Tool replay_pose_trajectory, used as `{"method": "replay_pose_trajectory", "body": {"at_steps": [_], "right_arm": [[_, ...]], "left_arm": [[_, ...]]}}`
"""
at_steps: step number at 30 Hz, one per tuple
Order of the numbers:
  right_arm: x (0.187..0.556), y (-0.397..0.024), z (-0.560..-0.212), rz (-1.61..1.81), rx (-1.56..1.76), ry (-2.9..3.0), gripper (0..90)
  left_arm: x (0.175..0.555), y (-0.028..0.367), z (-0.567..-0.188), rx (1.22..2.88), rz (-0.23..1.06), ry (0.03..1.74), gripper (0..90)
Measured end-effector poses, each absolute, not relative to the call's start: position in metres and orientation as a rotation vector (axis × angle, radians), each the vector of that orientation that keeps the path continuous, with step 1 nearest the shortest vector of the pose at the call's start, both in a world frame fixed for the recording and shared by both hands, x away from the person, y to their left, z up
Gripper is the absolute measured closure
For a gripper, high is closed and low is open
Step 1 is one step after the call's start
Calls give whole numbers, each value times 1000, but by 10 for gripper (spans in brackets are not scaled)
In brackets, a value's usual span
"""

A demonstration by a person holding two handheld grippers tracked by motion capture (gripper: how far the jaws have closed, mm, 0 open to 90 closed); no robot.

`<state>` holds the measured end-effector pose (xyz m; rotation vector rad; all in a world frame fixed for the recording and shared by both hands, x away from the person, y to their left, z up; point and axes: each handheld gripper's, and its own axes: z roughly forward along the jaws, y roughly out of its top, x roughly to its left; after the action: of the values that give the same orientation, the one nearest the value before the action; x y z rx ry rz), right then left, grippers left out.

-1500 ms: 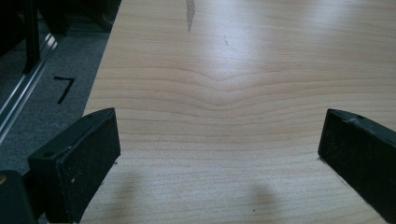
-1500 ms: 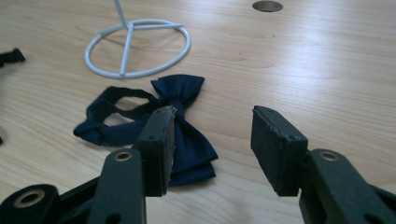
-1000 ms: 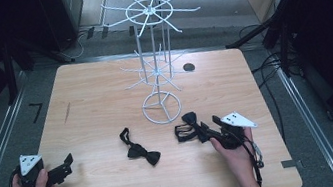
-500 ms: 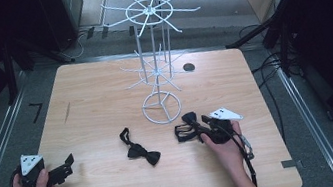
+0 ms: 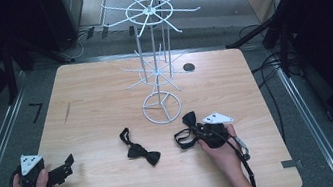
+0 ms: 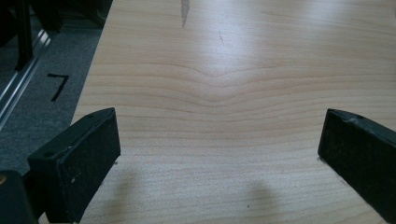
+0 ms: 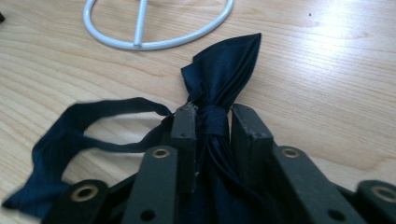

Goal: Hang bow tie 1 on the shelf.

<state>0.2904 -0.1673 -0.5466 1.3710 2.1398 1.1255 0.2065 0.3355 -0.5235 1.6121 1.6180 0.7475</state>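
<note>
While the left tongs (image 6: 219,154) gape, the closing right tongs (image 7: 212,121) seemingly pinch the bow tie (image 7: 219,79)

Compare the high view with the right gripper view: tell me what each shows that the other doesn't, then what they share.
High view alone: the white wire rack's arms, a second bow tie lying loose mid-table, the left gripper with jaws spread, and both hands.

Right gripper view alone: the jaws of the right gripper have just been closing and stand on both sides of the held bow tie's knot.

Shared: that bow tie with its strap loop, the rack's ring base behind it, the wooden table.
</note>
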Motion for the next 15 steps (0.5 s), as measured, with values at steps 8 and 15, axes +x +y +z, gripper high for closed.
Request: {"method": "replay_pose_trajectory", "body": {"at_steps": [8,15], "right_arm": [[287,-167,-545,1126,1374,2120,770],[281,-171,-533,1204,1368,2045,770]], "left_arm": [[207,336,-524,1611,742,1618,0],[207,336,-524,1615,740,1616,0]]}}
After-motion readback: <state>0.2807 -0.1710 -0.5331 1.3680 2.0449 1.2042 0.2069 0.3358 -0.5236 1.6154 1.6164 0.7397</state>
